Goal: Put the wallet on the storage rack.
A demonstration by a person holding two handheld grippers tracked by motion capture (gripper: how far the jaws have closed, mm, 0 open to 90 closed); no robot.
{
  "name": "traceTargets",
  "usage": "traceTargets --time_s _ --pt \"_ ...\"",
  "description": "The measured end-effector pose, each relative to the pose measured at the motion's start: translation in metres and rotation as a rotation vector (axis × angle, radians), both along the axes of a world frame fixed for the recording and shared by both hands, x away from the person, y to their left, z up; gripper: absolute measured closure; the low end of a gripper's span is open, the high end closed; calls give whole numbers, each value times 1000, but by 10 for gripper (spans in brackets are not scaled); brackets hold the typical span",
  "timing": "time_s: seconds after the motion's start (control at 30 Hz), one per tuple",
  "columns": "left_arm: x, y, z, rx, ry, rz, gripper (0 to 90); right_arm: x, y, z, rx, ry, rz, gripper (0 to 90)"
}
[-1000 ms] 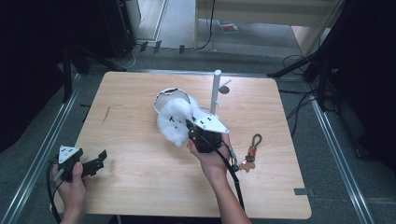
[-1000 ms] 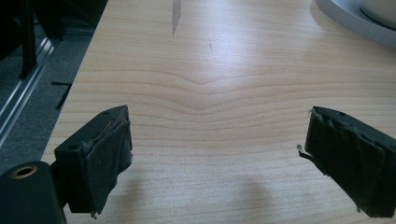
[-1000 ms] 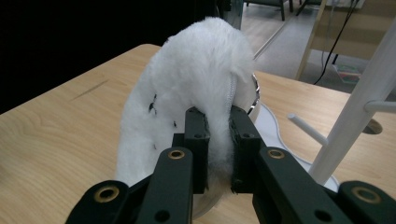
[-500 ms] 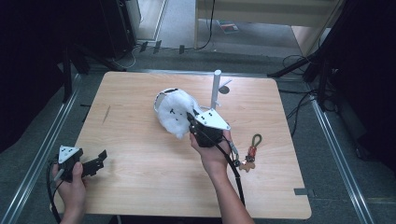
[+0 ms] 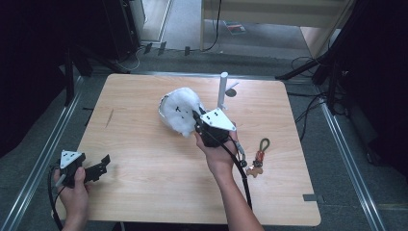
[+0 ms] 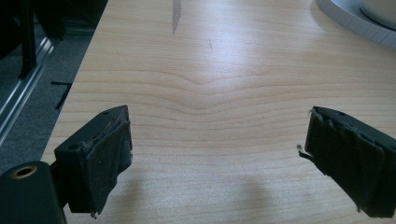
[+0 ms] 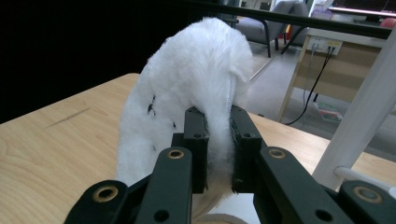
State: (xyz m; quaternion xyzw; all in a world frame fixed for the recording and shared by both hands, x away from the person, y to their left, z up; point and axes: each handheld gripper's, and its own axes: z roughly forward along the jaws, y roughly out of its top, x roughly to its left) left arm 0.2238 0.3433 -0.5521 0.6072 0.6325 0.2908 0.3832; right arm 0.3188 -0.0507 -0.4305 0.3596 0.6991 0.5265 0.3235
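Note:
A white fluffy plush thing [image 5: 180, 109] stands near the middle of the wooden table [image 5: 144, 192]. My right gripper [image 5: 196, 117] comes at it from the right and is shut on a fold of the fur. In the right gripper view the two black jaws pinch the plush [image 7: 187, 84], with my right gripper [image 7: 217, 114] pressed into it. My left gripper [image 5: 100, 166] rests in a hand at the near left corner, open and empty. In the left gripper view its pads [image 6: 105, 154] stand wide apart over bare wood.
A white upright post [image 5: 223, 90] on a small base stands just behind the plush, and appears close on the right as the post [image 7: 364, 116]. A keychain [image 5: 257, 159] with a dark loop lies right of my right wrist. A white round rim [image 6: 355, 23] sits far ahead of the left gripper.
The right gripper has shifted a little farther up the table with the plush in it, and the plush now stands taller. The left gripper has stayed put.

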Motion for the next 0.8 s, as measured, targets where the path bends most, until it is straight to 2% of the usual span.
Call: traceTargets --time_s 0.4,0.53,0.67,0.8 --pt "0 0 0 -1 -1 1 78 18 4 -6 -42 -82 -3 806" --pt "0 0 0 -2 1 0 78 24 6 -9 -51 -91 6 805" --pt "0 0 0 -5 1 1 78 32 11 -13 -86 -111 28 803" --pt "0 0 0 -5 2 0 78 37 14 -17 -101 -114 26 802"
